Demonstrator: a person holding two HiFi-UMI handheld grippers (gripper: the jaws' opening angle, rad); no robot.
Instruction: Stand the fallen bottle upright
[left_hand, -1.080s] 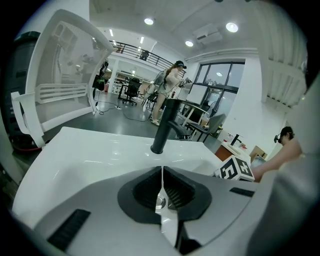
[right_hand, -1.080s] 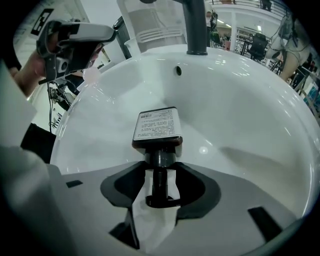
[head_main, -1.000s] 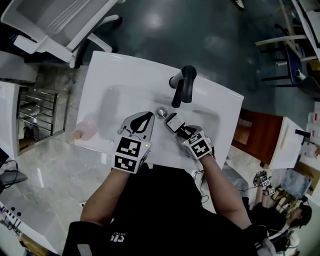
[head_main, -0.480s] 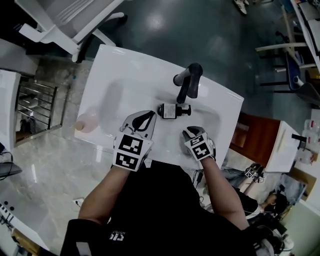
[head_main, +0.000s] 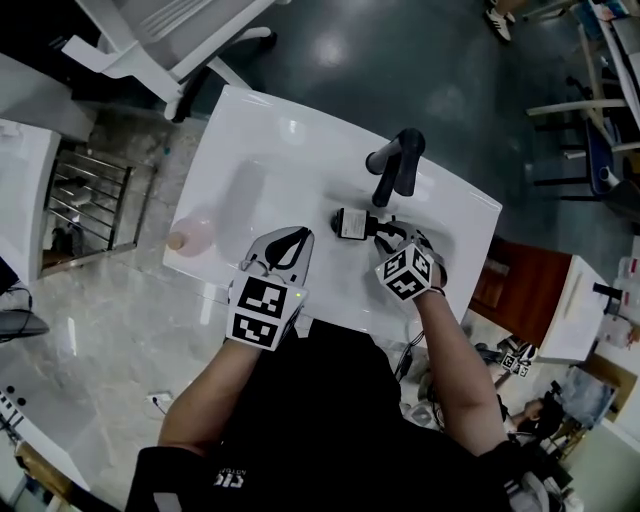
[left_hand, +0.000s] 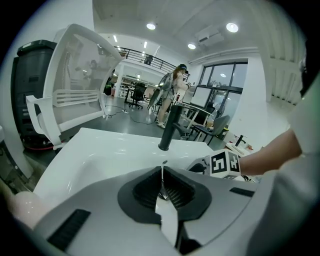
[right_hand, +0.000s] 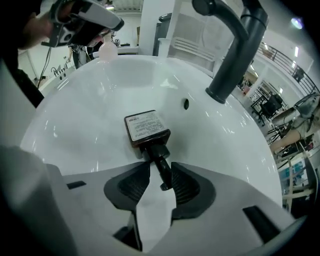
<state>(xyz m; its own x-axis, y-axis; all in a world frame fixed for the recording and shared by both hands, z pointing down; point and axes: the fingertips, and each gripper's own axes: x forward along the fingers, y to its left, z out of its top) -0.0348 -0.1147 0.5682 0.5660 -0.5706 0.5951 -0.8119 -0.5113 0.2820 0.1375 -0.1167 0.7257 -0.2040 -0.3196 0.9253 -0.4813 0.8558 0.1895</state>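
A dark brown pump bottle (head_main: 352, 222) lies on its side in the white sink basin (head_main: 250, 195), label up, just in front of the black faucet (head_main: 398, 165). In the right gripper view the bottle (right_hand: 146, 126) points its black pump at me. My right gripper (right_hand: 161, 172) points steeply down with its jaws opening; the pump stem lies between them, close against the right pad (right_hand: 181, 184), with a gap on the left. My left gripper (head_main: 298, 234) hovers over the basin's near side, shut with nothing in it (left_hand: 161, 169).
A pale pink rounded container (head_main: 190, 235) sits on the sink's left rim. The drain hole (right_hand: 185, 104) lies beyond the bottle. A white chair (head_main: 170, 30) stands past the sink's far left corner. My right gripper's marker cube (left_hand: 220, 164) shows in the left gripper view.
A second ago the right gripper held the bottle tilted near the drain. It then let go and drew back, leaving the bottle lying down. Now it has come in around the pump.
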